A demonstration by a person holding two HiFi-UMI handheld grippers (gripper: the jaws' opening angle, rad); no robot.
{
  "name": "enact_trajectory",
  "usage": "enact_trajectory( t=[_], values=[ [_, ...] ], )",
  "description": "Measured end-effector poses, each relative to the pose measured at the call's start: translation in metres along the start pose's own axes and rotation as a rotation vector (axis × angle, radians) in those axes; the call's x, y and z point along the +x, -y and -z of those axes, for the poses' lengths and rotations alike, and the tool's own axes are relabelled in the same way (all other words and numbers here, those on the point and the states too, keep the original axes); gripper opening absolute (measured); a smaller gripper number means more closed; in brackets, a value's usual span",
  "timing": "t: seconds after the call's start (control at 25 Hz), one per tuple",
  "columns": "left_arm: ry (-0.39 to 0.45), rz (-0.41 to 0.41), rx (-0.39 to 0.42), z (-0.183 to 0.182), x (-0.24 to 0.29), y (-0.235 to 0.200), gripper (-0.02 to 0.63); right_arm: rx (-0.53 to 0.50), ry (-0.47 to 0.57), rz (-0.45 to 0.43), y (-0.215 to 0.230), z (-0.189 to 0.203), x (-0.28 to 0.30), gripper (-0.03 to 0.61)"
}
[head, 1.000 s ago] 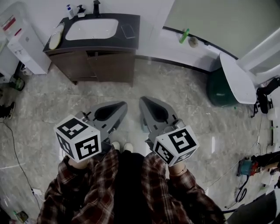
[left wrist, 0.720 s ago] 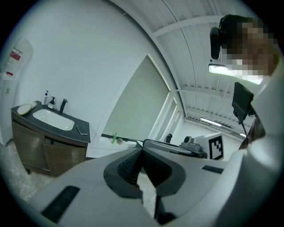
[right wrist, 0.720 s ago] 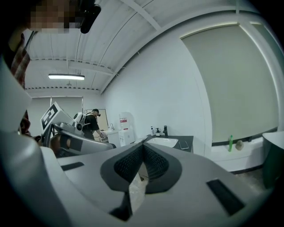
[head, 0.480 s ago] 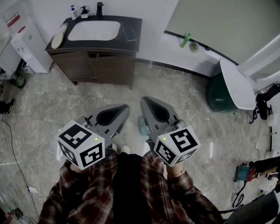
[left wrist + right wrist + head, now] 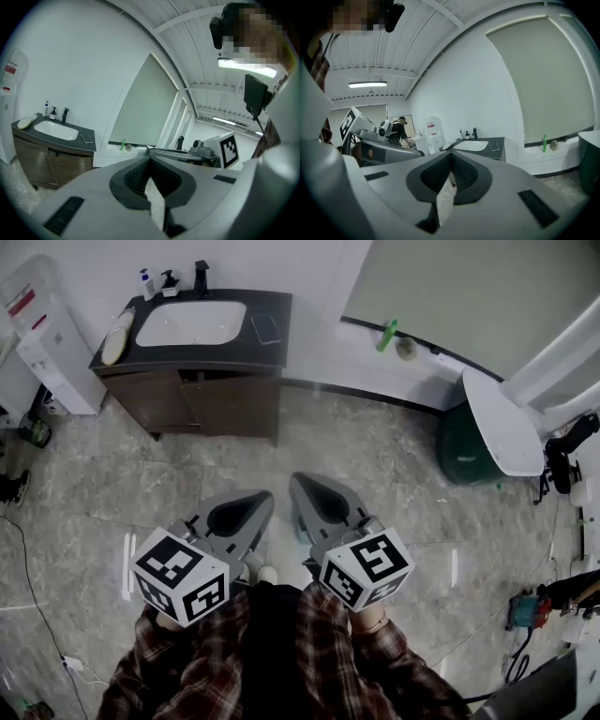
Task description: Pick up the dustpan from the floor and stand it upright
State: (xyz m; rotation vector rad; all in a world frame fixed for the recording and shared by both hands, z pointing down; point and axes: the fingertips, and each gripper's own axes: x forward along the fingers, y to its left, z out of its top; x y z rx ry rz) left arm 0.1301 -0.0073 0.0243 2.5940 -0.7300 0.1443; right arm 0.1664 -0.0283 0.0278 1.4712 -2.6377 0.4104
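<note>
I cannot make out a dustpan for sure. A dark green container with a flat white top stands on the marble floor at the right, far beyond both grippers; it also shows at the edge of the right gripper view. My left gripper and right gripper hang side by side in front of my body, above my shoes, pointing toward the far wall. Both are shut with nothing between the pads, as the left gripper view and the right gripper view show.
A dark vanity with a white sink and a phone stands at the back left, beside a white water dispenser. A green bottle sits on the wall ledge. Cables and tools lie at the sides.
The head view has shifted slightly, so both grippers sit a little lower and further left in it. They stay side by side and shut, and nothing was taken hold of.
</note>
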Motion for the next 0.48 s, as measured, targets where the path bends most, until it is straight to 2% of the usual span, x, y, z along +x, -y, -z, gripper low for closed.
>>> enact_trajectory(
  t=[0.48],
  values=[
    [0.009,-0.073,-0.032,0.002,-0.013,-0.024,0.012,0.001,-0.022,0.007,0.008,0.011,0.018,0.011]
  ],
)
